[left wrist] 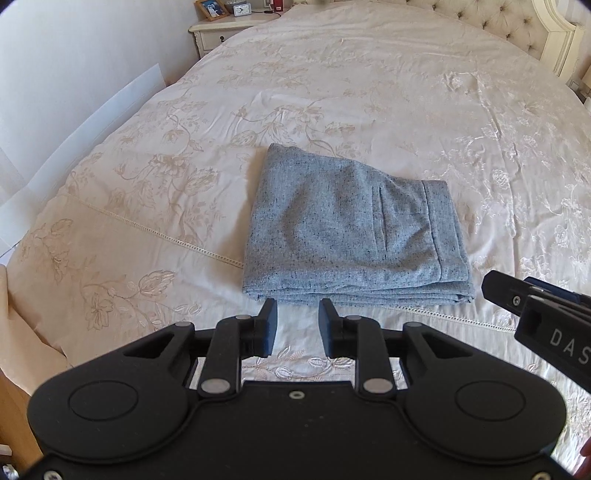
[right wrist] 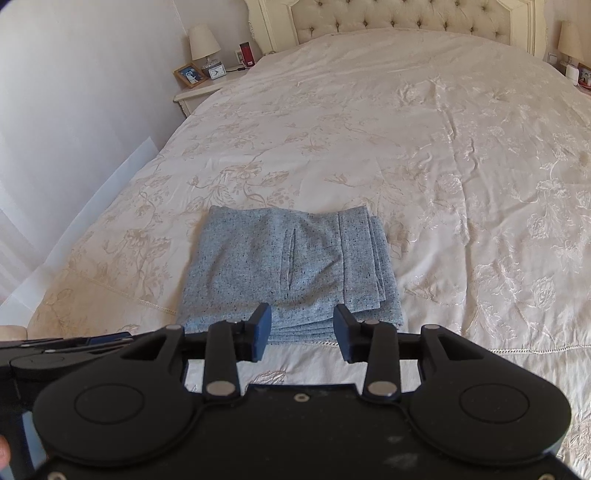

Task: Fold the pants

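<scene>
Left gripper [left wrist: 297,320] fingers are sitting spread, gripping nothing, just short of the folded pants [left wrist: 351,225] lying on the bed [left wrist: 369,92]. Right gripper [right wrist: 302,332] is likewise spread, empty; "DAS" is showing on its body.

A home bedroom: wide bed [right wrist: 406,129] with tufted headboard [right wrist: 399,18], nightstand [right wrist: 199,92], lamp [right wrist: 204,42], clock [right wrist: 217,71].

pants [right wrist: 280,266]: 1 folded stack | grippers: 2, left gripper [left wrist: 297,323], right gripper [right wrist: 302,326] | lamps [right wrist: 204,42]: 2 | clock [right wrist: 217,71]: 1 | bed [right wrist: 443,147]: 1
</scene>
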`<state>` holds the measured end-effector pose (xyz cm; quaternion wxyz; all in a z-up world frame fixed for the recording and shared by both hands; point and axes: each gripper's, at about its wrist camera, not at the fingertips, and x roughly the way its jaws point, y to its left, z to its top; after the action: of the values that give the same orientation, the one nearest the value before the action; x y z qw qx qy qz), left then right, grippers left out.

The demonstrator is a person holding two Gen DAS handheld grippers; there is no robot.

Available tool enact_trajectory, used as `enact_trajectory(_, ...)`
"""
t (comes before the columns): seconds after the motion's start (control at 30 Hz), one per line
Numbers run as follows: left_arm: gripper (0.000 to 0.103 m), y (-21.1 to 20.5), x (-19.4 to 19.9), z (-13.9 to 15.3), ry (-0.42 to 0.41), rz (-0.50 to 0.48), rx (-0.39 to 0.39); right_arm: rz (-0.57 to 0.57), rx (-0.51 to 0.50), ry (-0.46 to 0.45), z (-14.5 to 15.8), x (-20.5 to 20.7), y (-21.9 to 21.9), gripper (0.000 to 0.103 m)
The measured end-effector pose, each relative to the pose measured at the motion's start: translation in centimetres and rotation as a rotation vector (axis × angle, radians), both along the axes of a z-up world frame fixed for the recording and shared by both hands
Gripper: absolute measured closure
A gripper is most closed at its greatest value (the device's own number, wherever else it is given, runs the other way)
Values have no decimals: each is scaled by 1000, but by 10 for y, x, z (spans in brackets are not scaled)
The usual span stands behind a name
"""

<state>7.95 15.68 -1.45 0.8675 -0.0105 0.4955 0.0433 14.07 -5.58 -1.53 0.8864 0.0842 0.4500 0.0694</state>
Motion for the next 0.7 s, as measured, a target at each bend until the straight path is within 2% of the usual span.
enact_trajectory(0.7,68,0,-5,2,-2,0,5,7,17,5,0,-4,-2,62)
